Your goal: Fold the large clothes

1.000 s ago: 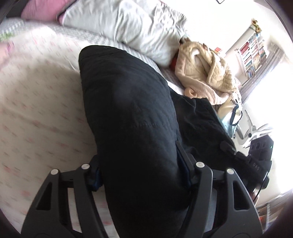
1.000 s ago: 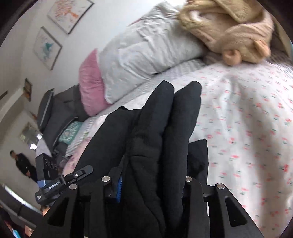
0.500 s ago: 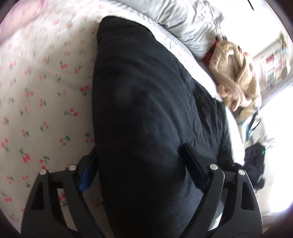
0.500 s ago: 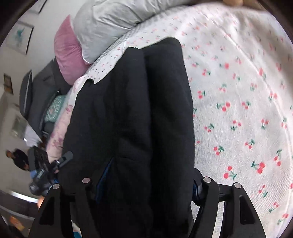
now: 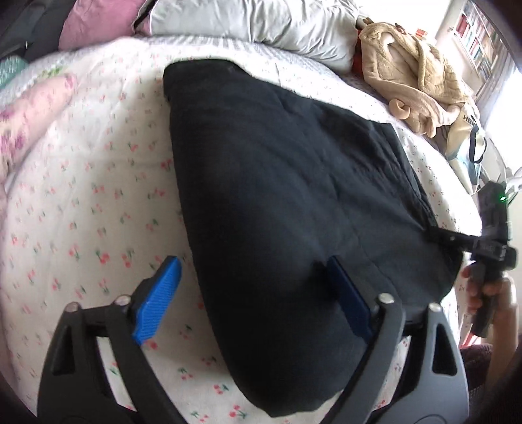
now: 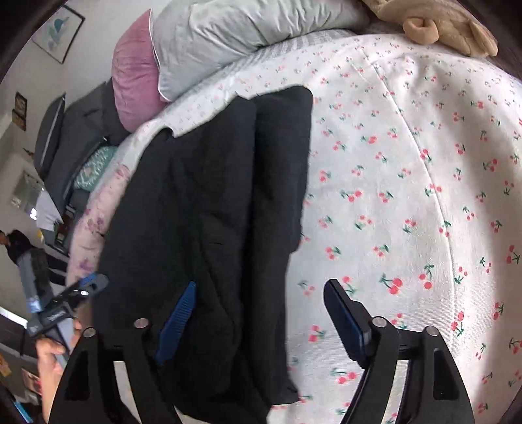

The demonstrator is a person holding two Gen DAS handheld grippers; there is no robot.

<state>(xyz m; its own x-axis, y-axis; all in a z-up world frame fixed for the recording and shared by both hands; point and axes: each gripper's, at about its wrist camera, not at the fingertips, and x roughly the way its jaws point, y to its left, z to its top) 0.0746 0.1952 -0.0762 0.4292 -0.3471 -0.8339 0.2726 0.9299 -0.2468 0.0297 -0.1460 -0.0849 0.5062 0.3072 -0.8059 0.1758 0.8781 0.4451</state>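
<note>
- Left wrist view: the left gripper (image 5: pixel 251 287) has its jaws spread wide; they have just been opening, and the black garment (image 5: pixel 293 195) lies folded on the cherry-print bedspread (image 5: pixel 81 195).
- Its left blue pad (image 5: pixel 160 300) stands clear of the cloth, over bare bedspread; the right pad (image 5: pixel 345 293) is dark against the fabric, and whether it touches the cloth is hard to tell. Nothing is clamped.
- The garment's near end runs below the gripper frame, so its lower edge is partly covered.
- Far right, the right gripper (image 5: pixel 489 238) shows side-on at the garment's edge, a hand (image 5: pixel 479 293) on its handle; its fingertips are lost against the black cloth.
- At the back: a grey pillow (image 5: pixel 261 19), a pink cushion (image 5: pixel 94 22), a beige plush robe (image 5: pixel 414 65). The window side is washed out.
- Right wrist view: the right gripper (image 6: pixel 261 303) is also wide apart, having just been opening. The garment (image 6: pixel 212 212) lies in long folds; its near part sits between the jaws, against the left side.
- The left pad (image 6: pixel 177 319) is half sunk in dark folds, contact unclear; the right pad (image 6: pixel 345 323) is well off the cloth, over the bedspread (image 6: pixel 407 195).
- Bottom left, the left gripper (image 6: pixel 68 293) is blurred and cut off by the frame edge, a hand (image 6: pixel 49 355) beneath it.
- A person (image 6: pixel 16 244) stands far off at the left rim, too small to make out.
</note>
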